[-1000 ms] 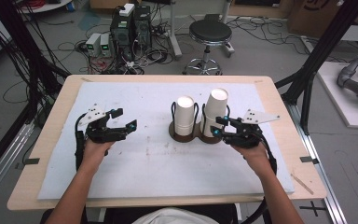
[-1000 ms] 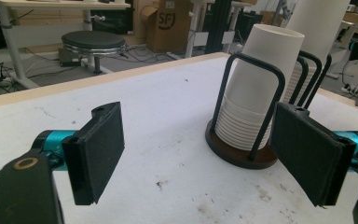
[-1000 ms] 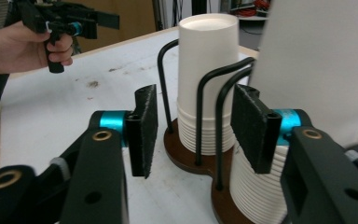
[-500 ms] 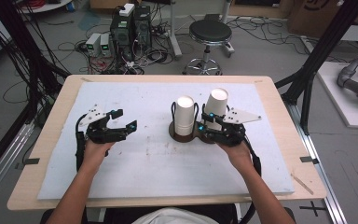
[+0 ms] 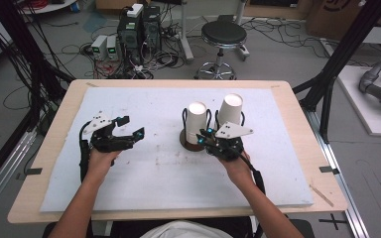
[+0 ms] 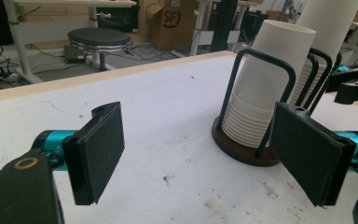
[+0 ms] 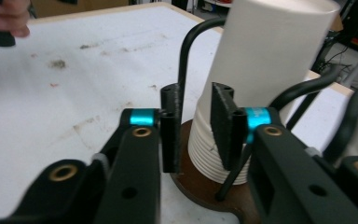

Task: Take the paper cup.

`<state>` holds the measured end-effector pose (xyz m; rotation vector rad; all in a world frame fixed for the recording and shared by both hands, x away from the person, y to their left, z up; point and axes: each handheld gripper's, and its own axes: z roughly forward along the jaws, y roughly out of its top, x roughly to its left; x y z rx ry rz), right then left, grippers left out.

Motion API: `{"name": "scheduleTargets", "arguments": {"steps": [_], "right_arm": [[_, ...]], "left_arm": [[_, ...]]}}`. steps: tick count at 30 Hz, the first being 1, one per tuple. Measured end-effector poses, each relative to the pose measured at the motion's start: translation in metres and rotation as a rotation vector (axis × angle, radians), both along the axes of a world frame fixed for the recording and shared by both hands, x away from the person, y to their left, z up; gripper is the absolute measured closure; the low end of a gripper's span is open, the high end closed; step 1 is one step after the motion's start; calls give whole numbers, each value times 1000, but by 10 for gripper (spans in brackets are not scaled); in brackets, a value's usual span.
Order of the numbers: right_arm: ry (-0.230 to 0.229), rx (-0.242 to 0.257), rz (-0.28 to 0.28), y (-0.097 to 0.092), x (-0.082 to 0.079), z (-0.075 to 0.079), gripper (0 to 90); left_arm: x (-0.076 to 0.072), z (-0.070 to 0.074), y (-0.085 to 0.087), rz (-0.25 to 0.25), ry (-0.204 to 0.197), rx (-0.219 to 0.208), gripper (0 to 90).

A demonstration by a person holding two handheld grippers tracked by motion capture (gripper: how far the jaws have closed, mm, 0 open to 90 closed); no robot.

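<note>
The right gripper [image 5: 209, 140] has slid in from the right side of the table toward the two cup stacks and now sits low against the base of the left cup holder [image 5: 191, 144]. Its jaws have just been closing. In the right gripper view they stand narrow, one pad on each side of a black wire upright of that holder [image 7: 182, 74], with the bottom rims of the stacked cups [image 7: 265, 70] just beyond. The pads look close to the wire, but whether they already press on it I cannot tell; a small gap seems to remain. I judge the aim is to pinch the holder's frame, either to steady it or to shift it, before a cup is pulled off.

The left gripper [image 5: 129, 128] waits well to the left of the holders, over bare white mat [image 5: 144, 183], its jaws spread wide with nothing between them.

Counted: two grippers, one in each hand; two wire holders standing side by side, touching or nearly so; two stacks of white paper cups, upside down, one in each holder. The right stack [image 5: 230, 113] leans slightly away from the left one.
</note>
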<state>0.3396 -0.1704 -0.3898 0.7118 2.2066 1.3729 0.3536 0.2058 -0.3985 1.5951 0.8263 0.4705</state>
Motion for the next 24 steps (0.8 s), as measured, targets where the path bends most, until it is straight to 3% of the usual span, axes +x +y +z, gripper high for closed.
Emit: {"name": "scheduleTargets", "arguments": {"steps": [2,6,16,24], "right_arm": [[-7,-24,-13,4,0,-5,848],[22,-44,-49,7,4,-14,900],[62,-87,-70,17,7,-28,900],[110,-98,-154,24,12,-38,900]], "left_arm": [[0,0,1,3,2,2,180],[-1,0,2,1,3,0,181],[0,0,2,0,5,1,181],[0,-1,1,-1,7,5,181]]}}
